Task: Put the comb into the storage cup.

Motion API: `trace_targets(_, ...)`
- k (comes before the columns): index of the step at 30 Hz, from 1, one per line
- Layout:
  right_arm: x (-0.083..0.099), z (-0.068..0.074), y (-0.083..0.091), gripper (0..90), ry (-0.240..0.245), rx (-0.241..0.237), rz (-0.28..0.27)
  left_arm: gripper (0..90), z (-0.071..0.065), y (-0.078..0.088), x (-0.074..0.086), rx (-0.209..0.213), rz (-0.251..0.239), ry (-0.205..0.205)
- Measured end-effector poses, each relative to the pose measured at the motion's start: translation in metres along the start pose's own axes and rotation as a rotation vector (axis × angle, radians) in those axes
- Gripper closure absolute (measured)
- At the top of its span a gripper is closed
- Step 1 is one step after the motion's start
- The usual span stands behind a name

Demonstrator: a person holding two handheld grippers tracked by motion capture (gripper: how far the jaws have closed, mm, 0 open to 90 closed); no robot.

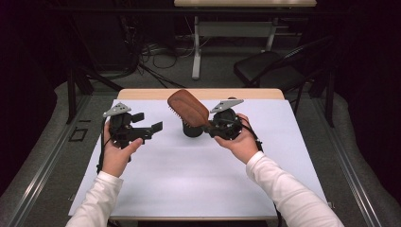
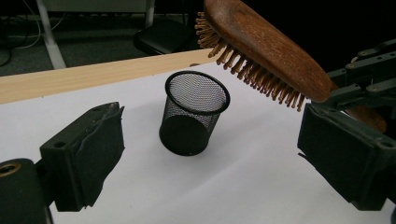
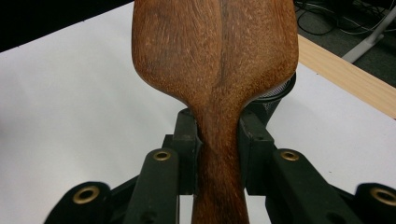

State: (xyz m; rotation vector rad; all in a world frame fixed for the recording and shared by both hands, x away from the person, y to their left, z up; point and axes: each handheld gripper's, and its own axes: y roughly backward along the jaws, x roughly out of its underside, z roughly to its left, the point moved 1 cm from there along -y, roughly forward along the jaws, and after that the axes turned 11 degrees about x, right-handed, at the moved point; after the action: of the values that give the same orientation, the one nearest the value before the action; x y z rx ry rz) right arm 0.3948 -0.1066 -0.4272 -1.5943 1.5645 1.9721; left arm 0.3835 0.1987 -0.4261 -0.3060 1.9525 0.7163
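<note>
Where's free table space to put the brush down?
Bare white mat between both forearms, along the near edge, and right of the right gripper. Crowded at mid-table: mesh cup under the hairbrush, left gripper close by, jaws open.

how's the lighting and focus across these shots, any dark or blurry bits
High view: the white table cover is evenly lit and the room around it very dark. Left gripper view: the mesh cup is sharp, the near jaws softer. Right gripper view: the wooden brush shows clear grain, no glare.
</note>
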Motion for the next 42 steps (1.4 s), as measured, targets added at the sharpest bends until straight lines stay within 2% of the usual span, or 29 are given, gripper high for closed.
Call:
trace_targets(3,-0.002,0.001,0.001,71.9,0.001,-0.004,-0.009,7.0,-0.001,-0.002,-0.005,0.003,0.010,0.001)
trace_targets(9,-0.004,0.005,0.001,71.9,0.009,-0.010,-0.022,7.0,-0.005,-0.002,-0.017,0.017,0.000,0.005)
trace_targets(15,-0.004,0.009,0.002,71.9,0.012,-0.017,-0.035,7.0,-0.005,-0.008,-0.030,0.036,-0.005,0.039)
trace_targets(22,-0.004,0.012,0.002,71.9,0.005,-0.027,-0.052,7.0,-0.006,-0.016,-0.042,0.038,0.019,0.052)
trace_targets(30,-0.003,0.007,0.000,71.9,-0.007,-0.024,-0.066,7.8,-0.007,-0.021,-0.050,0.033,0.026,0.062)
trace_targets(34,-0.002,0.007,0.000,71.9,-0.009,-0.022,-0.072,9.8,-0.007,-0.020,-0.053,0.039,0.012,0.078)
trace_targets(42,-0.002,0.010,-0.001,71.9,-0.005,-0.026,-0.083,11.5,-0.007,-0.021,-0.058,0.036,0.018,0.086)
